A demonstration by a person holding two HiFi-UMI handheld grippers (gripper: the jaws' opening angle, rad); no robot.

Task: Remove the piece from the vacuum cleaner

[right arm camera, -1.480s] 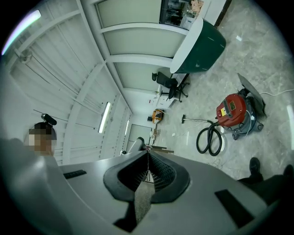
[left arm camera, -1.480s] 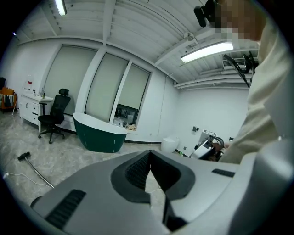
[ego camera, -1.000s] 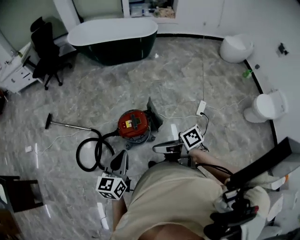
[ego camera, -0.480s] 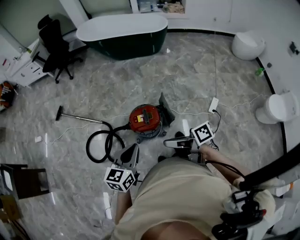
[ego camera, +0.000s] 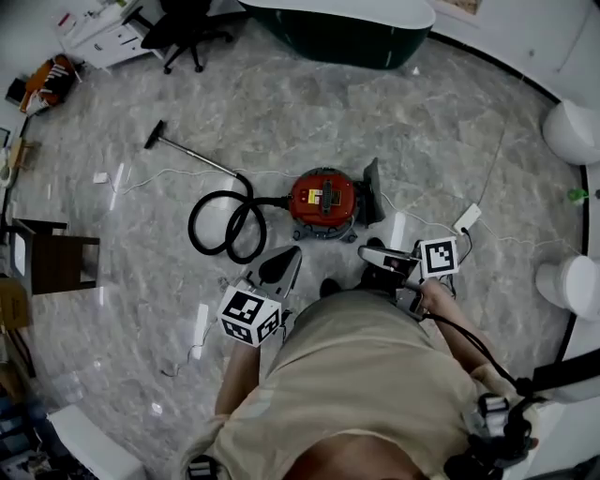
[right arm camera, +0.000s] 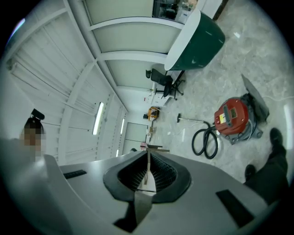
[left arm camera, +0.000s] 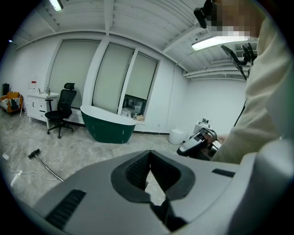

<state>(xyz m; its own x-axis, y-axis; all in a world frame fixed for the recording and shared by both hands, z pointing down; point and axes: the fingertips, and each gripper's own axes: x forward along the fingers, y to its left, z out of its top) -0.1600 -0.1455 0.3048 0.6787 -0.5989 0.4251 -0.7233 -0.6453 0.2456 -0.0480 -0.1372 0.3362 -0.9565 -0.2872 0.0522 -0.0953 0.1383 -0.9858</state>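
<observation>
You're standing on a grey marble floor [ego camera: 309,103]. The red vacuum cleaner [ego camera: 323,200] sits on it just ahead of your feet, with a dark flat panel [ego camera: 373,190] upright against its right side. Its black hose [ego camera: 225,225] coils off to the left, and the wand [ego camera: 192,157] lies flat further out.

Your left hand-held gripper [ego camera: 289,255] has its jaws together with nothing in them, near the vacuum but not touching it. The right hand-held gripper [ego camera: 367,252] is the same, closed and empty.

There's a dark green bathtub [ego camera: 347,36] at the far wall with an office chair [ego camera: 192,21] beside it. A white power strip [ego camera: 466,218] lies on the floor to the right.
</observation>
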